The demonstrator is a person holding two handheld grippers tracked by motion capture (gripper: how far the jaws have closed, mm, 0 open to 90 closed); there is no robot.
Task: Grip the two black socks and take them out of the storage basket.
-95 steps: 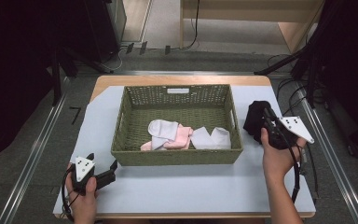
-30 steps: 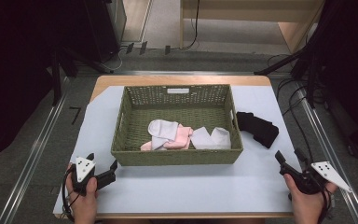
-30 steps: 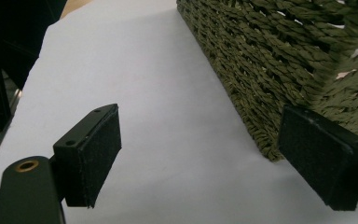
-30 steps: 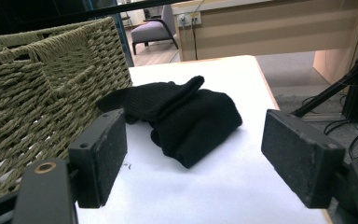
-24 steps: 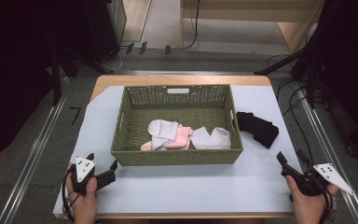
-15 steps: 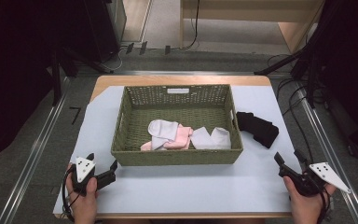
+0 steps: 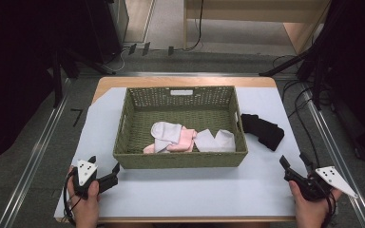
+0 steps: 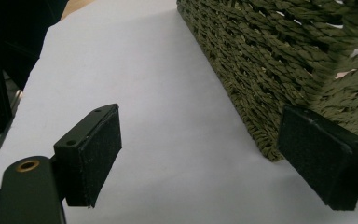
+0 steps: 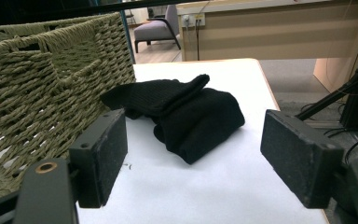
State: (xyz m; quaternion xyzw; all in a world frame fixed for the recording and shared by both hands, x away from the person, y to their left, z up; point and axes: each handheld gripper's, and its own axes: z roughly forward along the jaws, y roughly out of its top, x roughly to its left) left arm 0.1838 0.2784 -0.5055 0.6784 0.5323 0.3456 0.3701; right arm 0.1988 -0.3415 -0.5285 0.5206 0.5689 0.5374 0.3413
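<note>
A green woven basket stands in the middle of the white mat. Inside it lie a white sock, a pink sock and another white sock. A folded black sock lies on the mat just right of the basket. My right gripper rests open near the front right corner, its jaws pointing at the black sock from a short way off. My left gripper sits open at the front left, close to the basket's corner, with nothing between its jaws.
The mat covers a wooden table whose far edge shows behind the basket. Metal rails run along the floor on both sides. Cables and dark stands lie beyond the right edge.
My right gripper let go of the black sock beside the basket and drew back to the front right corner, where it has barely shifted since. The left gripper has stayed put.
</note>
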